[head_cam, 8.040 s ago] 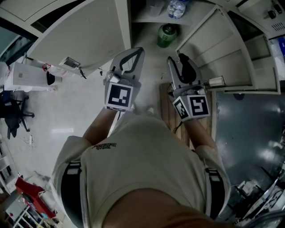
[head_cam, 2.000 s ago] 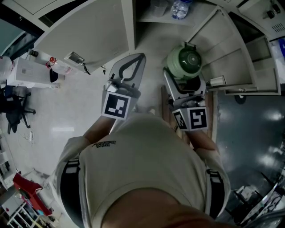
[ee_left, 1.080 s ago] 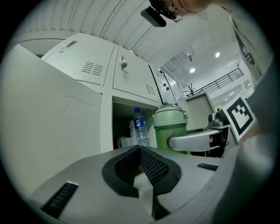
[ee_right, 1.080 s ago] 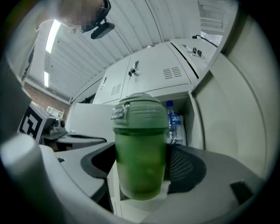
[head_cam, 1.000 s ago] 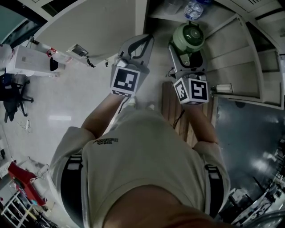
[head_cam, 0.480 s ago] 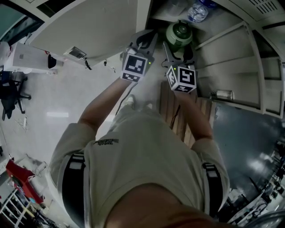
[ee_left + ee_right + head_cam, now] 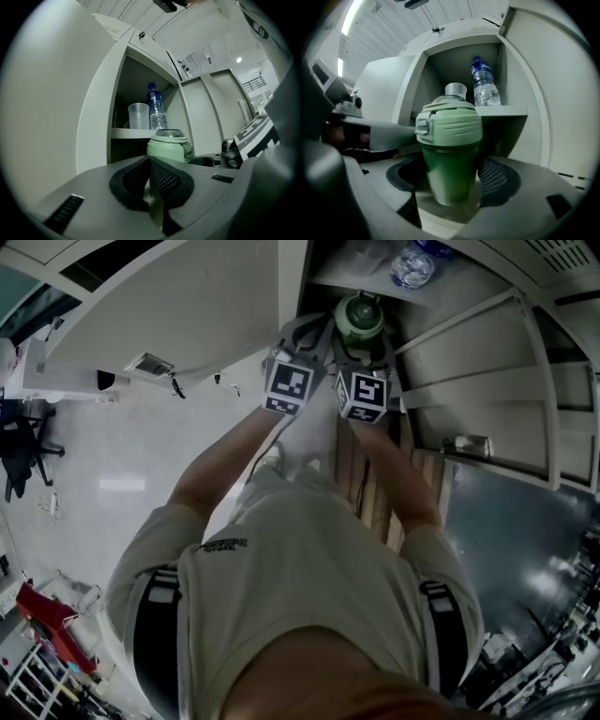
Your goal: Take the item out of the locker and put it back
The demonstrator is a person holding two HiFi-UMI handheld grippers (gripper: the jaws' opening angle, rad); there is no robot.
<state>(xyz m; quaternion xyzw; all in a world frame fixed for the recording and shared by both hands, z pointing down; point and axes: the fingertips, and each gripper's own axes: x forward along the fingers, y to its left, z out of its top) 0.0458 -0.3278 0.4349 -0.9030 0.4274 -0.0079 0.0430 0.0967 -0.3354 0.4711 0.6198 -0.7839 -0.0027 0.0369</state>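
Note:
A green flask with a pale green lid point(image 7: 360, 315) stands upright between the jaws of my right gripper point(image 7: 361, 334), which is shut on its body point(image 7: 450, 154). In the right gripper view the right gripper point(image 7: 450, 185) holds it in front of the open locker, at the mouth of the compartment below the shelf point(image 7: 502, 111). Just left of it, my left gripper point(image 7: 312, 326) has its pads pressed together with nothing between them point(image 7: 150, 174). From the left gripper view the flask point(image 7: 168, 149) shows just beyond that gripper's tips.
A water bottle point(image 7: 484, 89) and a clear cup point(image 7: 138, 116) stand on the locker's upper shelf. The open locker door point(image 7: 187, 306) hangs to the left, another open door point(image 7: 469, 362) to the right. Wooden slats point(image 7: 370, 488) lie on the floor below my arms.
Both grippers have moved forward and down toward the locker. The flask went with the right gripper, from out in front of the doors to the compartment's mouth under the shelf.

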